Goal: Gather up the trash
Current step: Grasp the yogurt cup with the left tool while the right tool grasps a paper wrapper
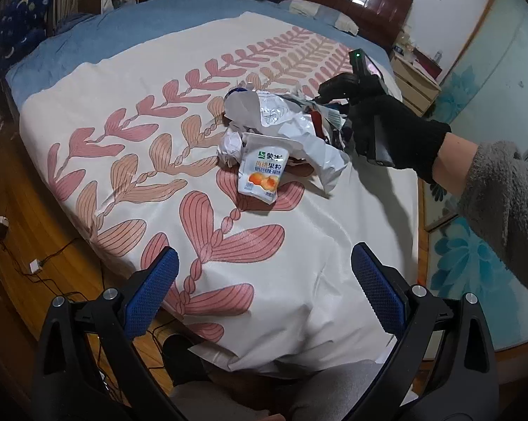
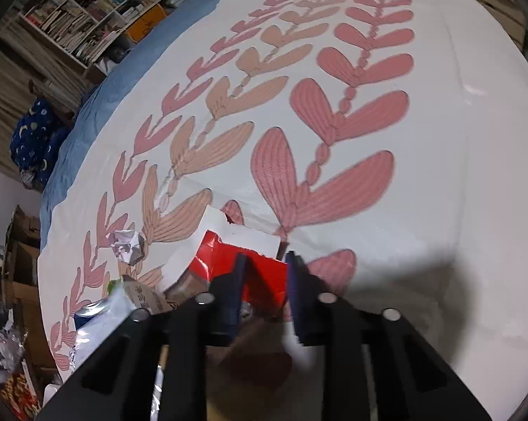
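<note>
Left wrist view: left hand-held gripper [image 1: 264,294] hovers above near edge of bed [image 1: 334,280], blue pads wide apart, nothing between them. Trash pile [image 1: 285,129] lies mid-bed on leaf-print cover, toward right edge; white yogurt pouch [image 1: 260,172] at pile's near side, crumpled paper ball [image 1: 230,144] just beside it. Gloved right hand [image 1: 397,137] holds right hand-held gripper [image 1: 334,87] at pile's right side.

Right wrist view: right hand-held gripper [image 2: 264,280] jaws narrow, red wrapper [image 2: 260,273] between pads; firm clamp unclear through blur. Crumpled foil ball [image 2: 129,247] left of it.
</note>
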Demonstrator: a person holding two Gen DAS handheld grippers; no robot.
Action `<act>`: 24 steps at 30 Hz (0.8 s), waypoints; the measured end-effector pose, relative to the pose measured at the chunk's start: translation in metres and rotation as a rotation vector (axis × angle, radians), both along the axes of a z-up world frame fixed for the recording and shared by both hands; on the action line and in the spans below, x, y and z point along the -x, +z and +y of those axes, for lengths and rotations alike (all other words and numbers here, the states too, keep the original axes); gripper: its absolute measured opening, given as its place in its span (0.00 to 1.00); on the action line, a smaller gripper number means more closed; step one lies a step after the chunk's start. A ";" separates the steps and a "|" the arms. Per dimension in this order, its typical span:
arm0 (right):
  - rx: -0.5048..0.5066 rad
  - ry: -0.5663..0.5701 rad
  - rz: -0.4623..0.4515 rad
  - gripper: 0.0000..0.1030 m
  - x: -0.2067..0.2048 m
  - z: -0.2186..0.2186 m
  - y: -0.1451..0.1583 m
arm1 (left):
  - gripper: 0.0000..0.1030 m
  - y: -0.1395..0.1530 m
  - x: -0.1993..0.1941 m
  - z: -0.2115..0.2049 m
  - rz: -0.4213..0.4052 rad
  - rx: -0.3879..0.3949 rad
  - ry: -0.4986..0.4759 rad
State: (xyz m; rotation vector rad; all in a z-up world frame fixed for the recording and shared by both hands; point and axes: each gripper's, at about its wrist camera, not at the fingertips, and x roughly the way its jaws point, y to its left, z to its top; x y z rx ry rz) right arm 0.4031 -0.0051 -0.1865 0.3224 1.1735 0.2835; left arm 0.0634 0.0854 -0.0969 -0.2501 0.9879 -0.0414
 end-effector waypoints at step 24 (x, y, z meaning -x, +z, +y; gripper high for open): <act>-0.271 -0.025 -0.258 0.03 0.141 -0.118 0.116 | 0.42 -0.048 -0.097 -0.018 0.066 -0.115 -0.003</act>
